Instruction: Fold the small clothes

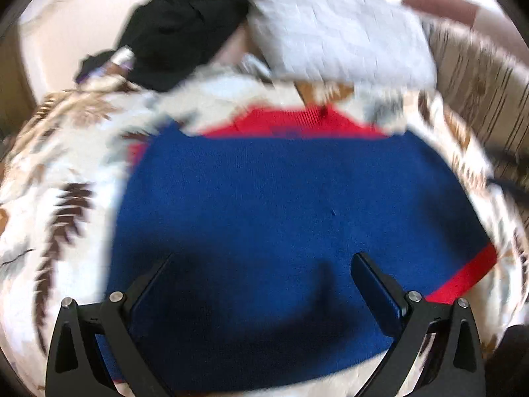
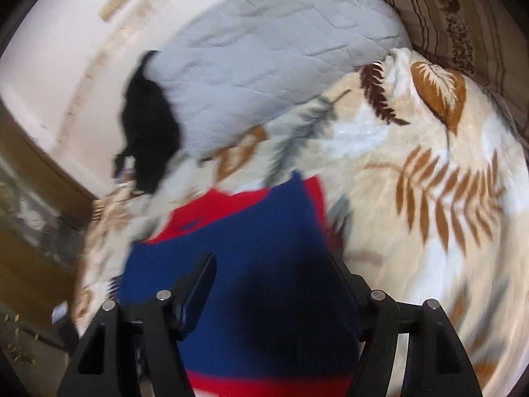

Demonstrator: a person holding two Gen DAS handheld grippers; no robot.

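Left gripper (image 1: 263, 258): jaws spread wide, nothing between the pads, hanging above the blue body of the sweater and pitched steeply down toward it. No contact with the knit can be confirmed; both views are motion-blurred.

Right gripper (image 2: 271, 258): jaws apart, empty, poised over the same garment near its right-hand edge, angled down less steeply than the left.

Blue and red knit sweater (image 1: 284, 198): lies flat on the leaf-patterned fleece blanket (image 1: 66, 172), red collar band at the far end, a red band at the near hem. It appears partly folded, with one blue panel laid over the red yoke.

Handling assessment: light, soft and limp. It will sag from any single pinch and will not hold a crease under tension. The knit offers good friction to the pads, but it may drag on the plush blanket. Best hold is judged to be the hem corners or a folded side edge, one gripper per corner, pinching all layers.

Beyond: a grey quilted pillow (image 1: 337, 29) and a black garment (image 1: 185, 23) at the head of the bed.
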